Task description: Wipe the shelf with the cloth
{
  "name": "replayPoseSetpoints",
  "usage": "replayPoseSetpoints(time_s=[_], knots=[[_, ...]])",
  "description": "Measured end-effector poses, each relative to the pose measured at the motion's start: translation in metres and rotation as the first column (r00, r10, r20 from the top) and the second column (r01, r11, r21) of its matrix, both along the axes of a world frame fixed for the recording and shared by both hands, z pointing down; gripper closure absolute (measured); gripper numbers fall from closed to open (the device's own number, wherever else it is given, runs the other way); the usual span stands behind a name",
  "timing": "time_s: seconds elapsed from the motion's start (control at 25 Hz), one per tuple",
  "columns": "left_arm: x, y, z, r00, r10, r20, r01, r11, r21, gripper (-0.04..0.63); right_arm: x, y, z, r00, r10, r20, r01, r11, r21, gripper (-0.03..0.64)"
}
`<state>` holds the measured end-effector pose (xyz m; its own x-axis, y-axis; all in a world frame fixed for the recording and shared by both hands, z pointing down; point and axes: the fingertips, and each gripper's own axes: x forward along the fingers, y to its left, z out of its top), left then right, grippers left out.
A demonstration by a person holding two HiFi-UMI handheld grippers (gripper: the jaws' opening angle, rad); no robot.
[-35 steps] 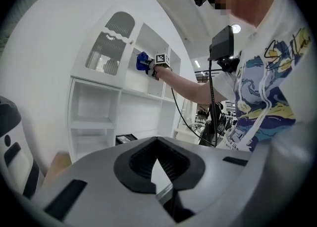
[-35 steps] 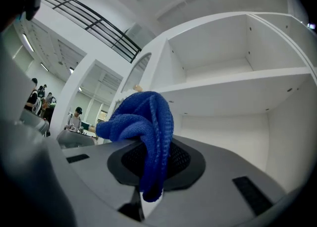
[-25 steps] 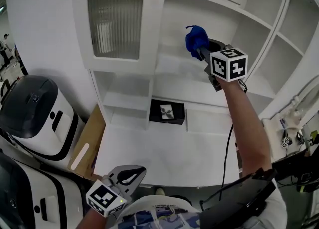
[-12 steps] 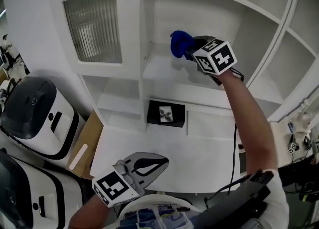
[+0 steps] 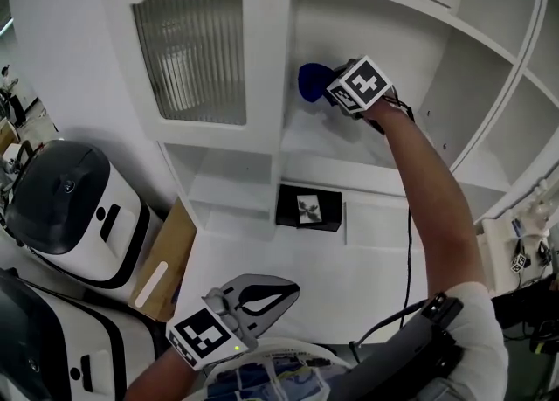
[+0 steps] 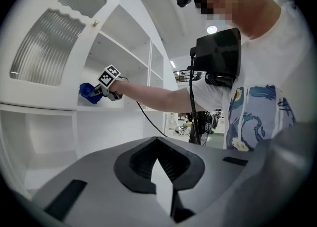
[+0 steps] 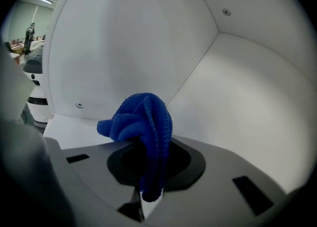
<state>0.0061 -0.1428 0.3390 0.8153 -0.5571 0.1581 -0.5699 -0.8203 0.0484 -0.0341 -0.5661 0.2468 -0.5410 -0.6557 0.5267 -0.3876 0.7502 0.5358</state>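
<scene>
Low at the left, close to the body and well apart from the shelf point(image 5: 325, 142): left gripper point(image 5: 281, 289), jaws drawn together on nothing. Too far off to help with the wiping.

Up and to the right, past the ribbed-glass door point(image 5: 192, 50): blue cloth point(image 5: 312, 81), bunched into a ball inside the open compartment, near its left wall.

Just right of the ball: right gripper point(image 5: 332, 93), clamped on the cloth's tail, so that the wad juts out ahead of the jaws, toward the left and the back. No real long axis to the wad; only the tail running back between the jaws.

Along those jaws: side wall and back corner ahead, flat board low and to the left of the ball. Cannot tell whether the ball presses on the board or hangs just above it.

Probably a stroke for the right arm alone. Likely needs the wad tipped down onto the board, then dragged rightward away from the wall.
</scene>
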Motion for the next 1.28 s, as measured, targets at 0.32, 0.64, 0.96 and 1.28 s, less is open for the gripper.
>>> replayPoseSetpoints(time_s=[0.32,0.64,0.96,1.28], knots=[[-0.034,0.003,0.008,0.999,-0.042,-0.033,0.042,0.999,-0.019,0.592,-0.021,-0.025,0.031,0.988,0.029,-0.152,-0.034,0.999,-0.027,0.549],[-0.028,0.001,0.012,0.998,-0.005,-0.058,0.003,1.000,-0.030,0.592,0.047,-0.052,0.041,0.957,0.156,-0.243,-0.164,0.986,-0.013,0.549],[-0.015,0.005,0.016,0.997,0.033,-0.069,-0.035,0.999,-0.036,0.592,0.146,-0.067,0.044,0.891,0.312,-0.329,-0.324,0.946,0.019,0.549],[-0.005,0.009,0.016,0.996,0.045,-0.073,-0.048,0.998,-0.034,0.592,0.198,-0.068,0.046,0.825,0.407,-0.392,-0.427,0.903,0.041,0.549]])
